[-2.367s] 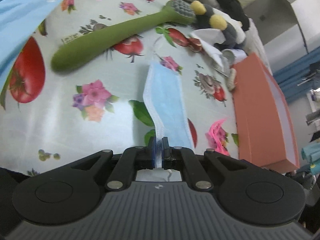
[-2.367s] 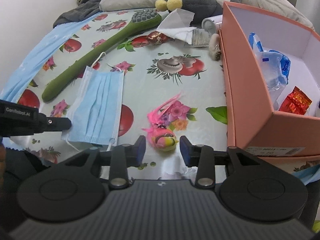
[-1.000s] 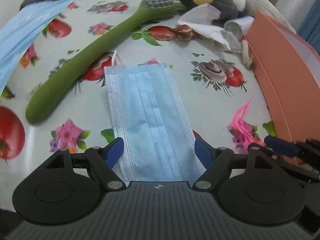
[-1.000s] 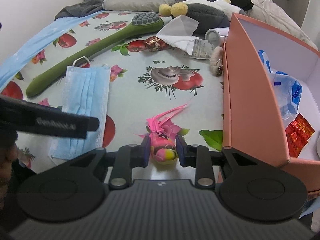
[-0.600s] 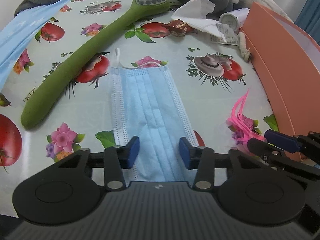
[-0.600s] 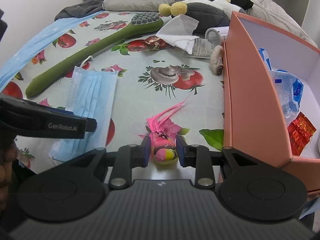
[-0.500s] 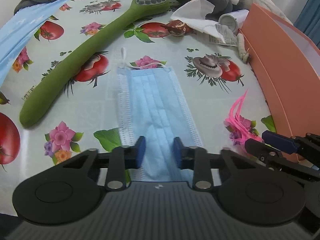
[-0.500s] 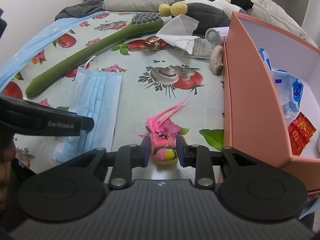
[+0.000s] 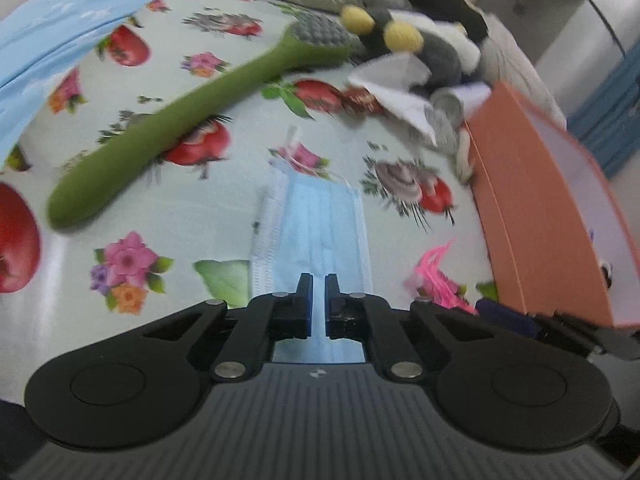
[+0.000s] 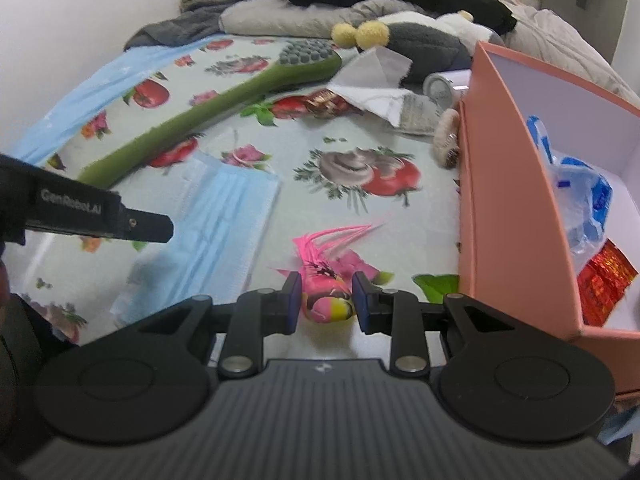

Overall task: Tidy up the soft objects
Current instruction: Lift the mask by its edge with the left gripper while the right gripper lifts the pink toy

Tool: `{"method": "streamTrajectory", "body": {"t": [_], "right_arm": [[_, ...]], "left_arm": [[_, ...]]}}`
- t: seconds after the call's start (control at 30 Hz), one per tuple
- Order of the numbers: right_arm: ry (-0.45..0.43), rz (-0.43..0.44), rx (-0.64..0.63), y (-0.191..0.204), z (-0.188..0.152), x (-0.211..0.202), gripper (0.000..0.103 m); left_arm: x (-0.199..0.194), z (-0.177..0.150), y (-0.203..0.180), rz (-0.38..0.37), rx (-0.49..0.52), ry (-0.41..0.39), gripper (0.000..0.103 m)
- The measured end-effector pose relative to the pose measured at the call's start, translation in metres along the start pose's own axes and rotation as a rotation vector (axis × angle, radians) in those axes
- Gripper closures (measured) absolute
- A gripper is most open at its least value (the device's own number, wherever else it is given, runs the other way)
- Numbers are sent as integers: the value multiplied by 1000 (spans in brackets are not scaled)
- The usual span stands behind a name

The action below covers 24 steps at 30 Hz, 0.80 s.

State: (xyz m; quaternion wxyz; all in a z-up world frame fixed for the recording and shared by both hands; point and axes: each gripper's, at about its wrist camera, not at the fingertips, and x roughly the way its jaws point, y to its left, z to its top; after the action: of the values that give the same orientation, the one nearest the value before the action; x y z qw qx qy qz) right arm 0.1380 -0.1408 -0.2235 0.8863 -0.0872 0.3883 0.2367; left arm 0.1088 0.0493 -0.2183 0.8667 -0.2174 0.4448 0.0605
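My left gripper [image 9: 316,300] jaws just closed narrow, pinching near edge of blue face mask [image 9: 320,220] on surface [image 9: 208,208]. Right gripper [image 10: 325,304] clamps pink feathered toy [image 10: 326,284]. I'd lift mask slowly, then carry both toward orange box [image 10: 508,184] beyond.

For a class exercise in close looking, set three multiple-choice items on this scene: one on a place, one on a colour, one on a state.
1. Where is the red foil packet?
A. Inside the orange box
B. On the face mask
C. Under the green brush

2. What colour are the feathers of the toy between the right gripper jaws?
A. Blue
B. Pink
C. White

3. What is the left gripper doing?
A. Standing wide open
B. Clamping the brush
C. Pinching the mask

Answers:
1. A: it lies on the box's white floor.
2. B: pink strands fan out behind it.
3. C: the jaws have just closed, blue fabric bunched between them.
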Motion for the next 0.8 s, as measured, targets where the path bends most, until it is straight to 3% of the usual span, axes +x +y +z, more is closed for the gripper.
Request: {"method": "streamTrajectory", "body": {"t": [0.03,0.1,0.2,0.3,0.4,0.5,0.8], "right_arm": [[-6,7,-7,3,1,-1,72],[-6,13,-34,11,1,0,72],[17,-3,-106,27,-2,8,72],[54,-3,-156,37,-8,16,72],[42,-30,-219,46,-13,15,72],[43,-30,-220,45,-13,15,72],[39,-20,-208,43,-14,16,72]], "left_arm": [[-4,1,4,-7,-13,-10,57],[-7,2,11,3,-23,-33,46],[3,0,22,23,-27,-25,46],[18,-2,35,-19,-82,30,46],[20,-3,37,-64,-95,22,46],[24,-5,32,-123,-94,50,46],[34,-8,6,-166,-42,82,51]]}}
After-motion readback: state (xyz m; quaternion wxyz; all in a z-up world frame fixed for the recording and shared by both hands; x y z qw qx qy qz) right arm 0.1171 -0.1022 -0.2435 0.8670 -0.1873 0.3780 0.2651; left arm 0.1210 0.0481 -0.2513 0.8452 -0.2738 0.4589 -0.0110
